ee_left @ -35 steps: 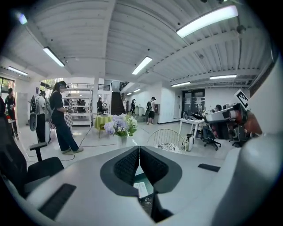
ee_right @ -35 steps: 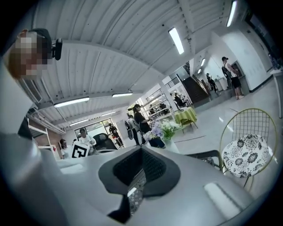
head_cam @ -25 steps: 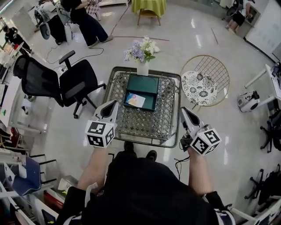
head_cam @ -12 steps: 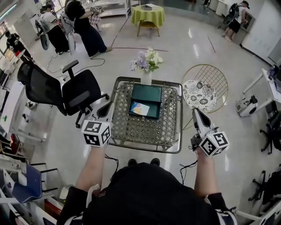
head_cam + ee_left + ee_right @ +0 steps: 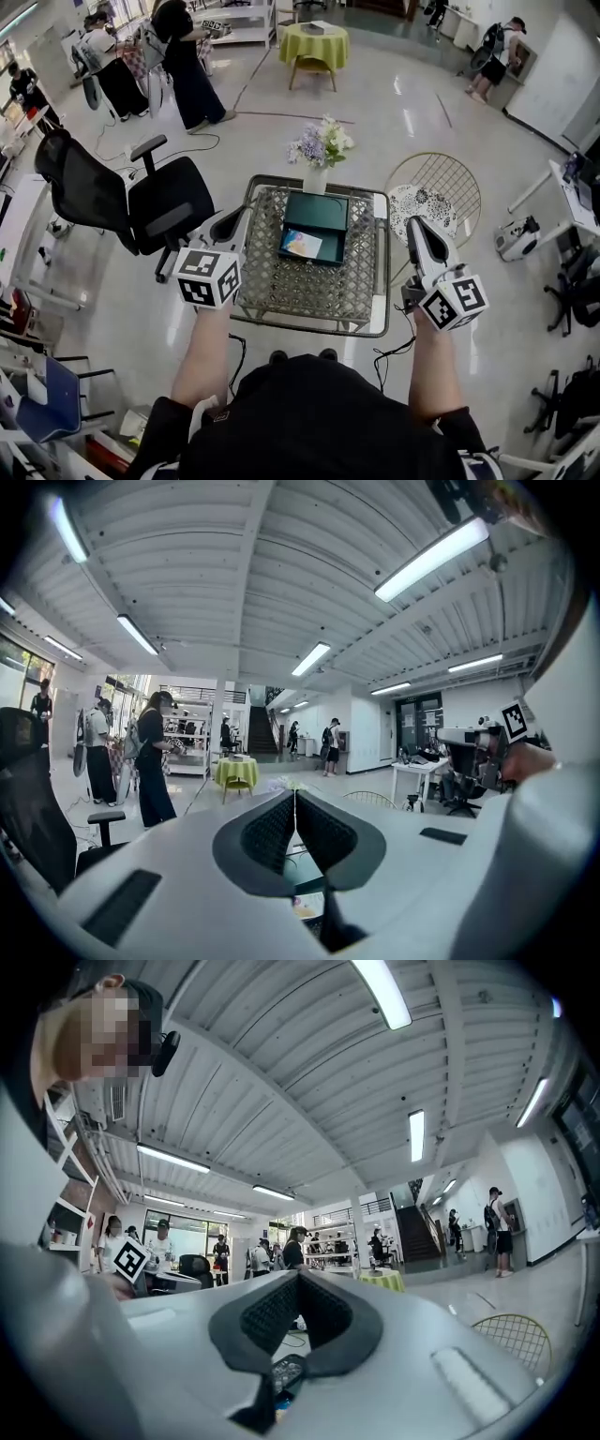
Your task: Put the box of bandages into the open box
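Two forearms (image 5: 202,361) forward, left gripper (image 5: 241,217) and right gripper (image 5: 415,226) beside the table (image 5: 309,324), fingers (image 5: 272,832) closed, empty.

Left gripper (image 5: 295,797) jaws shut, pad against pad — green-draped table (image 5: 234,772) far beyond, black chair (image 5: 33,808) at left.

Open-plan office-like lab hall: swivel chair (image 5: 141,202), white desk (image 5: 427,766), shelving (image 5: 239,26), ceiling strip lights (image 5: 436,560).

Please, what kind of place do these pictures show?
Probably a large open office or lab hall: an office chair, ceiling strip lights over a polished floor, and a staircase at the back.
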`<state>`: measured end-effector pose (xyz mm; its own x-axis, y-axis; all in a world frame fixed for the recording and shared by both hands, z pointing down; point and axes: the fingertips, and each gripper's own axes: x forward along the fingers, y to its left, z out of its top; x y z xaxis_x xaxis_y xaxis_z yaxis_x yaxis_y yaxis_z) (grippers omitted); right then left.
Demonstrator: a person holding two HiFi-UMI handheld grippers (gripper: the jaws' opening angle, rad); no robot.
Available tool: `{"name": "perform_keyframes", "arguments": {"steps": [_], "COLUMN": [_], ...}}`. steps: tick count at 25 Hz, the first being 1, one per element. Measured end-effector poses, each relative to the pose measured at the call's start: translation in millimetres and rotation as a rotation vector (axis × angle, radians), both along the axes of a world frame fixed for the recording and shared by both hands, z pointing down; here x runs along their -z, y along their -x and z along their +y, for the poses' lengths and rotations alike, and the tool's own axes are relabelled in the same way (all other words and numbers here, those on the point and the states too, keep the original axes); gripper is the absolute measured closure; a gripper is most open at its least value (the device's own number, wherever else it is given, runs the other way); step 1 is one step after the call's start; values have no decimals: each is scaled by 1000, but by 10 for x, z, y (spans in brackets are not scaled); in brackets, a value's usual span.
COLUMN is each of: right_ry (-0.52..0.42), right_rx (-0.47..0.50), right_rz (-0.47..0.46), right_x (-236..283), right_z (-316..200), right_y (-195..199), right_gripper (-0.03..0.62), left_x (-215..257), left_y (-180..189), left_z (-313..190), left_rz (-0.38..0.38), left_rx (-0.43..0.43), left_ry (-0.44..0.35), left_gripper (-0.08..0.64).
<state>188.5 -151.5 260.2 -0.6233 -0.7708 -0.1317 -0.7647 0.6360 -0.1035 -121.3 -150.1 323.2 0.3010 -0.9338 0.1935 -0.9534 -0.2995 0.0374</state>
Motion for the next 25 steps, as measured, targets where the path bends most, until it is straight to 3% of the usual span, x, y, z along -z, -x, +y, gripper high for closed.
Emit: {"name": "perform_keyframes", "arguments": {"steps": [16,25], "right_ry": [71,73], "right_rx": [18,13], "right_rz": [52,60], "right_x": [-240,-255], "right_z": [-3,1], "right_y": [463,502], "right_gripper": [584,584], "left_x": [-218,-245], "left_y": [59,122], "left_z": [-63,-50], "left_rz": [37,42], "left_rx": [-43,-34], "left_ry": [29,32], "left_gripper": [549,549]}}
